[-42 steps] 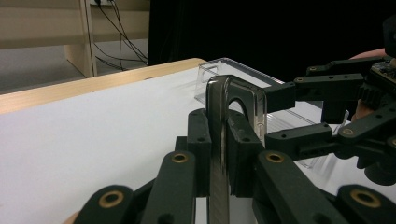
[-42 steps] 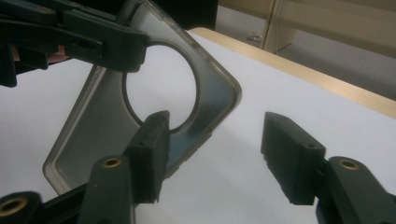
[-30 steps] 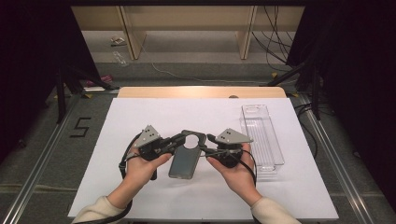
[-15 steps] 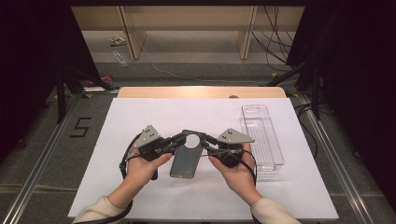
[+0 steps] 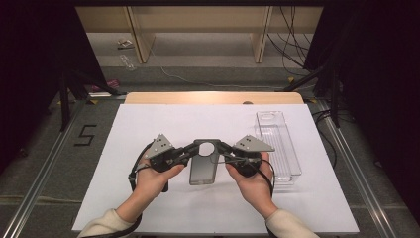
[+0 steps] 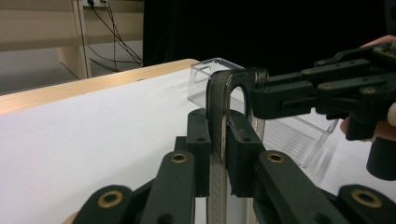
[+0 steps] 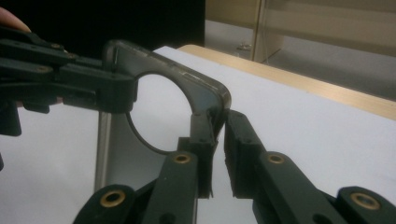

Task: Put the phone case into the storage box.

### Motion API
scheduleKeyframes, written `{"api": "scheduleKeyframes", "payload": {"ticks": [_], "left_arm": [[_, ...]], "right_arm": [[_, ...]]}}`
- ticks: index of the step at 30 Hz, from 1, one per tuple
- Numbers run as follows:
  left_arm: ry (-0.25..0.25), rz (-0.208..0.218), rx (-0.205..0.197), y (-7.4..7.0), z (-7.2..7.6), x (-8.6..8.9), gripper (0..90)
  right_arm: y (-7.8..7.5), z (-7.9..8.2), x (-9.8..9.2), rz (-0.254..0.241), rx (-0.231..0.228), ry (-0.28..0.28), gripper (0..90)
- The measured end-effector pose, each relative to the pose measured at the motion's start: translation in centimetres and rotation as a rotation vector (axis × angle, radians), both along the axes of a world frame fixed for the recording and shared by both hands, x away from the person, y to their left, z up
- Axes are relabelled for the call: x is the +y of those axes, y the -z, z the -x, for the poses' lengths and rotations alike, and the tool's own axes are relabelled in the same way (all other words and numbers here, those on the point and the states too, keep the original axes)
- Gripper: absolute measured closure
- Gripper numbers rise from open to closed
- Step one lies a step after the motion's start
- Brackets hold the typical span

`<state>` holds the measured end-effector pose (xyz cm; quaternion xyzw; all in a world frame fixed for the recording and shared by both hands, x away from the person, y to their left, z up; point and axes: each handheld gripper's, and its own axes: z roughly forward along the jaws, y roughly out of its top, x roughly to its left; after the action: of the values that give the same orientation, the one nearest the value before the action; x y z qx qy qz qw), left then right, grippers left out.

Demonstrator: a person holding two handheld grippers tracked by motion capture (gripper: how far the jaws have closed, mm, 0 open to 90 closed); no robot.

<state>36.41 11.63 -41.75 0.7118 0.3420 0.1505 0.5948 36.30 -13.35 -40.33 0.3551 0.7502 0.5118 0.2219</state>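
In the middle of the picture from above, the left claw is pinching the smoky see-through phone case tight and the right claw, just closing, is only nipping its thin corner, so the case could be slipping out or twisting onto the white worktop.

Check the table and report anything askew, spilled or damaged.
Nothing stands out. The phone case is whole and held at its top corners by the left gripper and right gripper, whose fingers have just been closing on it. The clear tray lies square on the white table.
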Motion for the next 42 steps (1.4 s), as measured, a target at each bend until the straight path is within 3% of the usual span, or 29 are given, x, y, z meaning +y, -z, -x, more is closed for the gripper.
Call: {"api": "scheduleKeyframes", "payload": {"ticks": [17, 26, 31, 42], "left_arm": [[0.019, -0.026, 0.011, 0.1, 0.1, -0.4, 77.0], [0.055, -0.076, -0.030, -0.3, 0.6, -0.9, 62.1], [0.066, -0.073, -0.041, -0.5, 0.8, -1.2, 59.0], [0.091, -0.064, -0.041, -0.9, 0.8, -1.0, 37.7]], "right_arm": [[-0.9, 0.5, -0.1, 0.000, -0.028, 0.027, 86.1], [-1.0, 0.5, -0.3, 0.006, -0.025, 0.051, 88.1], [-1.0, 0.5, -0.4, 0.012, -0.026, 0.067, 88.6], [-1.1, 0.3, -0.9, 0.032, -0.033, 0.114, 88.9]]}}
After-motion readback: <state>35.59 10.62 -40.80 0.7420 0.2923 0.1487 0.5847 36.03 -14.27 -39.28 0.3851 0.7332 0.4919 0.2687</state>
